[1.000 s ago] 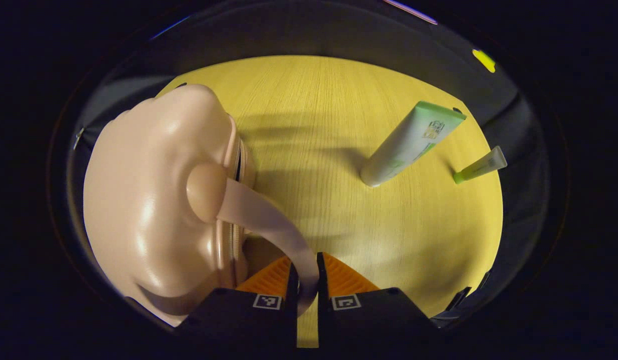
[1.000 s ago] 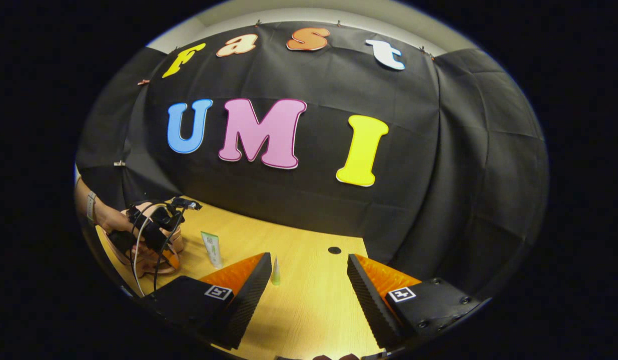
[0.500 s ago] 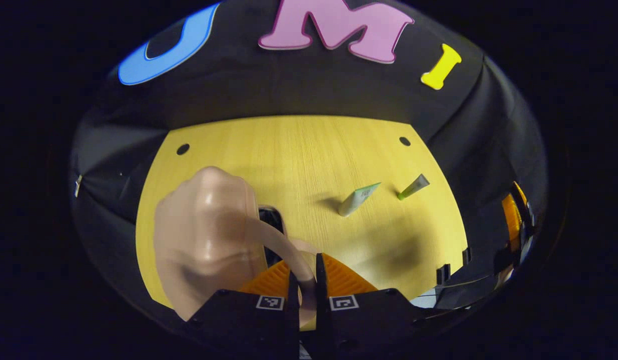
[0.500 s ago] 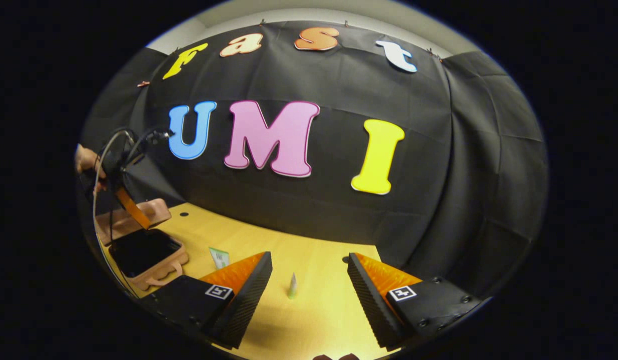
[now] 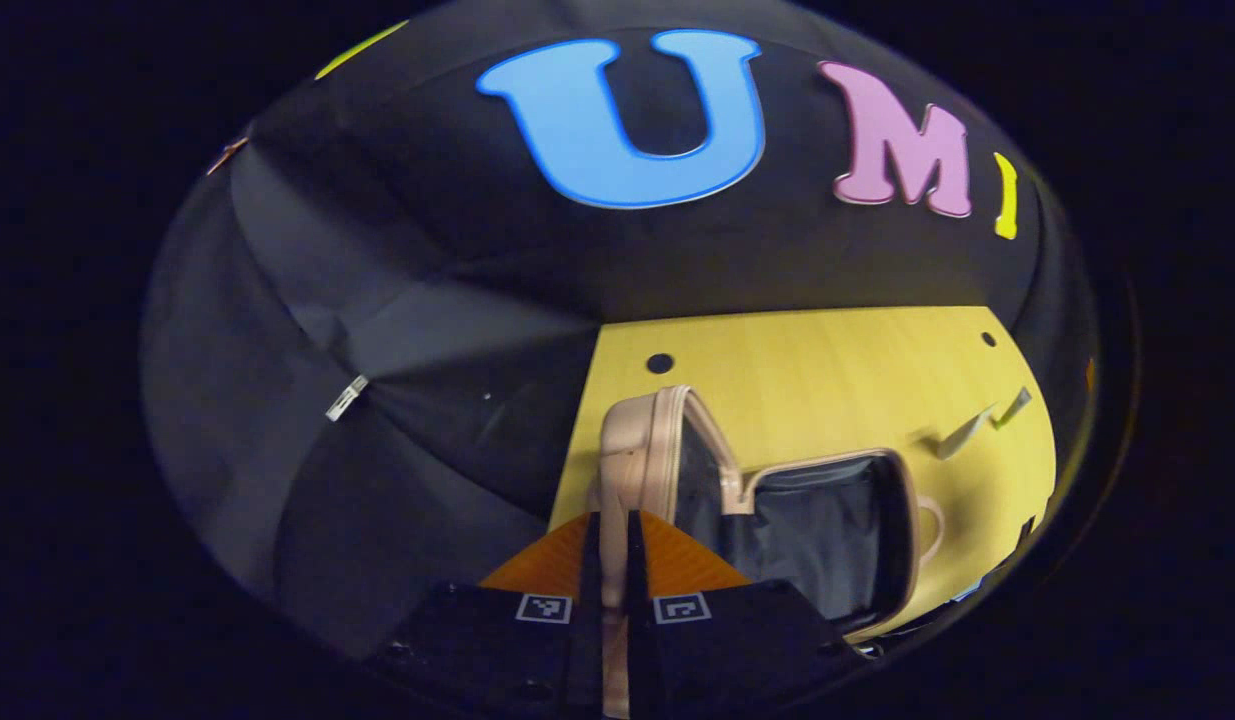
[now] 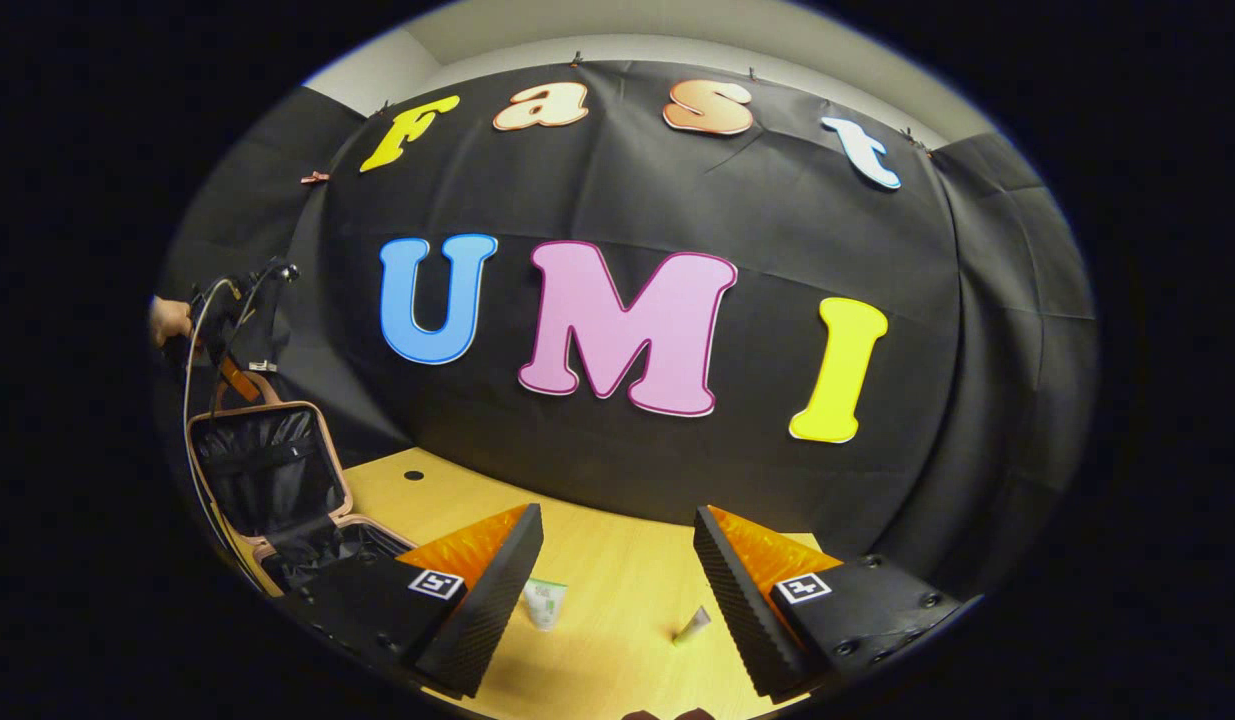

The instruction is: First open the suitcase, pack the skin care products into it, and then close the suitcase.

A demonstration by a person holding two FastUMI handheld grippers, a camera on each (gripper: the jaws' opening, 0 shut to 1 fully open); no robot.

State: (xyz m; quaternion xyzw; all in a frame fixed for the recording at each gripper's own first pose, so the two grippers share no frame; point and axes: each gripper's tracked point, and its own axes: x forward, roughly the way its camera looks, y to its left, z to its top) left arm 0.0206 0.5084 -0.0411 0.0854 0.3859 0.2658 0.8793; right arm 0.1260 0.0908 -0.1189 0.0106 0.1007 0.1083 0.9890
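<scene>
Left tongs [image 5: 609, 560]: closed tight on the pale pink strap handle [image 5: 611, 500] of the lid; in the right gripper view they show far left, held by a hand [image 6: 167, 320].
Pale pink hard-shell suitcase [image 5: 882, 590]: open just right of the left tongs; lid [image 5: 642, 450] stands upright, base lies flat on the worktop.
Suitcase inside: dark fabric lining [image 5: 817, 530], nothing else seen in it.
Larger white-and-green tube [image 6: 544, 603]: lying on the worktop between the fingers of the right tongs, nearer the left finger.
Small green-capped tube [image 6: 693, 625]: beside the right finger.
Right tongs [image 6: 617, 590]: spread wide, gripping nothing.
Worktop: yellow wood-grain worktop [image 5: 827, 380].
Room: black cloth wall [image 6: 677, 200] behind.
</scene>
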